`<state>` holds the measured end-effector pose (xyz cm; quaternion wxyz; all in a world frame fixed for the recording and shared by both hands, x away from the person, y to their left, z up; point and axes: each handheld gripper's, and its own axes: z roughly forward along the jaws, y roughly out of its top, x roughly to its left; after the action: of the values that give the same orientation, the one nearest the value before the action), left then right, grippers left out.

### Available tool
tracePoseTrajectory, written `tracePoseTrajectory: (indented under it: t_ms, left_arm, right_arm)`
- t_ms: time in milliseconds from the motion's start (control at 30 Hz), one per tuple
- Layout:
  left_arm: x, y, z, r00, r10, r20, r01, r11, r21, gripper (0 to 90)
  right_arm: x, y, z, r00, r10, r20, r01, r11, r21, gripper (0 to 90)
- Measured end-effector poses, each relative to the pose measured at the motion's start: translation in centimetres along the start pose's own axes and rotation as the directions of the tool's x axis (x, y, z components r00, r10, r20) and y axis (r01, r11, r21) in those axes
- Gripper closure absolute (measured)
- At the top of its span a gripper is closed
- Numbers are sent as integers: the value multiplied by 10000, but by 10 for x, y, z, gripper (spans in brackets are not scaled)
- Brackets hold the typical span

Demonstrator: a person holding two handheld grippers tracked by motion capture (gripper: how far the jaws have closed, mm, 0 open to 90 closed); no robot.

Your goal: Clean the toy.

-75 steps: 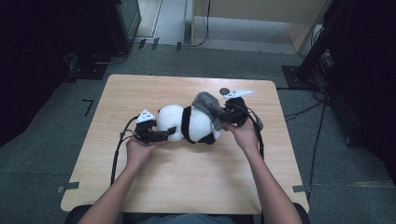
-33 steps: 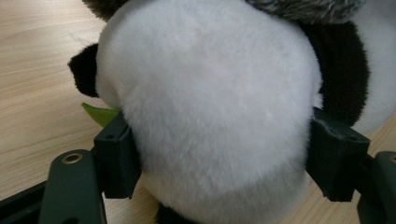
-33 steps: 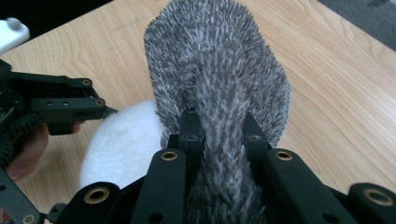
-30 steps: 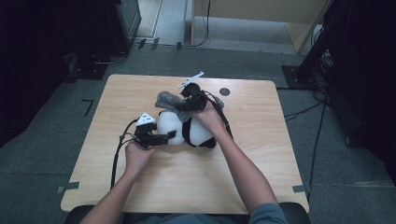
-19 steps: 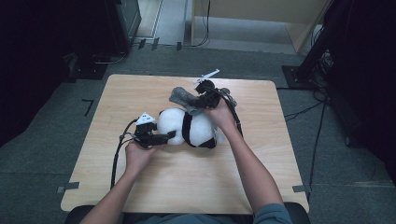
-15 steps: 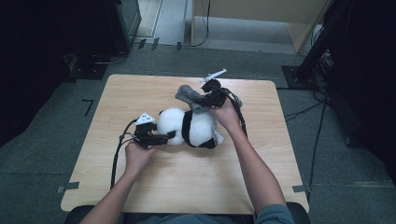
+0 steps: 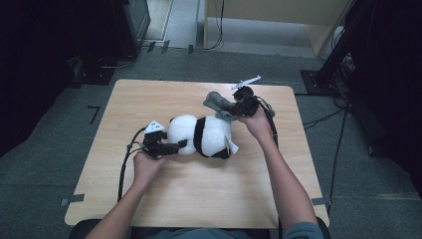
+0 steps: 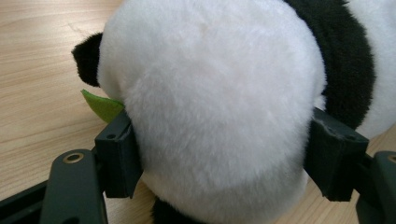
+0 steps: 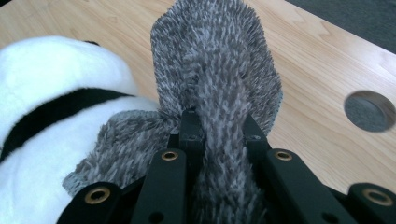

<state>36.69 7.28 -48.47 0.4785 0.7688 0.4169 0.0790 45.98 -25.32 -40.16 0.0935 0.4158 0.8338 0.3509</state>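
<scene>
A black-and-white plush panda (image 7: 201, 136) lies on its side near the middle of the pale wooden surface (image 7: 199, 199), its round white head toward the person's left and its body, crossed by a black band, toward the right. A small white tag (image 7: 232, 146) hangs off the body's near right edge. In the left gripper view the white head (image 8: 210, 102) bulges between the two black jaws, whose pads press into the fur on either side; a black ear (image 8: 87, 58) and a green felt leaf (image 8: 103, 105) peek out at the head's left edge, close above the wood. The left gripper (image 7: 175, 146) is thus clamped on the panda's head, lying low and level over the surface, with its black cable (image 7: 124, 169) looping back toward the near edge.

A fuzzy grey piece of fabric (image 7: 219, 103) rests against the panda's far right end and sticks up and away toward the far side of the surface. The right gripper (image 7: 238, 106) is pinched tight on this fabric: in the right gripper view the grey pile (image 9: 219, 88) is squeezed into a narrow fold between the nearly meeting jaws and fans out wide beyond them, while a lower flap drapes on the panda's white body (image 9: 51, 93). A round hole (image 9: 371, 111) in the surface lies off to the right in that view.
</scene>
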Motion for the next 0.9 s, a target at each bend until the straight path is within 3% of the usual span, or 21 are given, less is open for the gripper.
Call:
tracePoseTrajectory:
  t_ms: [267,400,500,633,900]
  left_arm:
    - [1,-3,0,9999,71,77,-70,9998,-160,243]
    - [1,-3,0,9999,90,80,-89,9998,-158,243]
    - [1,-2,0,9999,106,87,-104,9999,-123,242]
    - [1,-2,-1,9999,138,71,-137,9999,-93,240]
    - [0,-2,-1,9998,170,37,-169,9998,-105,238]
  right_arm:
    - [-11,-12,-9,9996,124,265,-134,9993,353,772]
    - [-9,-9,-18,9994,148,298,-146,9999,-60,773]
    - [0,-3,-25,9997,78,232,-66,9987,-515,773]
    - [14,13,-26,9995,-291,94,296,9975,-635,772]
    - [51,46,-2,9927,-1143,-382,1118,9918,-620,768]
